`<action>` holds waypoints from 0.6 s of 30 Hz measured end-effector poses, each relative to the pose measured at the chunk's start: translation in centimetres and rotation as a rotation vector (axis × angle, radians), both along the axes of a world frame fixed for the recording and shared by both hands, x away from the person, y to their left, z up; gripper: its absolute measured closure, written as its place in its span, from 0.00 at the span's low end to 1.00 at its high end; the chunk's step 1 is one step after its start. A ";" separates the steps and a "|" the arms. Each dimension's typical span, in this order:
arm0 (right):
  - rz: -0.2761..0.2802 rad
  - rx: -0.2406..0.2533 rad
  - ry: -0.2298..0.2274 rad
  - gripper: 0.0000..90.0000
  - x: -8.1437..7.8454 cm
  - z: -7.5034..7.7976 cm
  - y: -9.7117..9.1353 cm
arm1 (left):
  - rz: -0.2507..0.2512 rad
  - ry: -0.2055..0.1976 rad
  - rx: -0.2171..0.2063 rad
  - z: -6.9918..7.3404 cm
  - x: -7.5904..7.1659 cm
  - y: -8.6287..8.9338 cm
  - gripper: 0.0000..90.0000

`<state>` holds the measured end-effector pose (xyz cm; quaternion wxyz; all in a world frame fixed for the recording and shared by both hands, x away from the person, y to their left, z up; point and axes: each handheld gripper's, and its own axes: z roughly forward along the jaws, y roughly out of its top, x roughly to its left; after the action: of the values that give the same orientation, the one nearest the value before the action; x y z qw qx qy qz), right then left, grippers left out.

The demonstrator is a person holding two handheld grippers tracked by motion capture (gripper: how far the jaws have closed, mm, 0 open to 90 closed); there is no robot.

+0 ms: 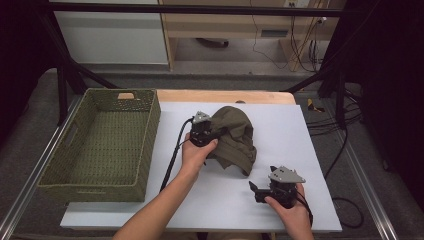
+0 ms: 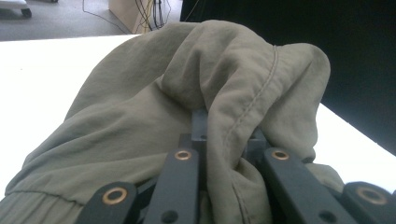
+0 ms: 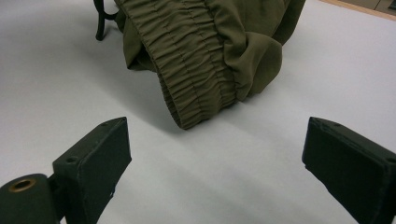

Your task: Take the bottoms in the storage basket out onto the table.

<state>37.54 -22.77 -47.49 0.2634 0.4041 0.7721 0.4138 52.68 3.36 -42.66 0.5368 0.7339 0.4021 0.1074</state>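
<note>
While the left gripper pinches a fold of the crumpled olive-green fabric garment at mid-frame, bare white tabletop spreads right and below. Lower right, the right gripper gapes empty. Its own view reveals the garment's ribbed elastic hem. A woven green basket borders the left.
</note>
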 end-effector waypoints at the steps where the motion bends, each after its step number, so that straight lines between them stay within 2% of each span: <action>1: 0.000 0.000 0.000 0.09 0.0 0.0 0.0 | 0.000 0.001 0.000 0.0 0.0 0.0 0.90; 18: 0.001 0.000 0.000 0.09 0.0 0.0 0.0 | 0.007 0.007 0.029 -0.9 0.3 0.1 0.90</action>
<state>37.54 -22.77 -47.50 0.2632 0.4037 0.7723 0.4138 53.02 3.44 -43.58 0.5242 0.7407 0.4049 0.1123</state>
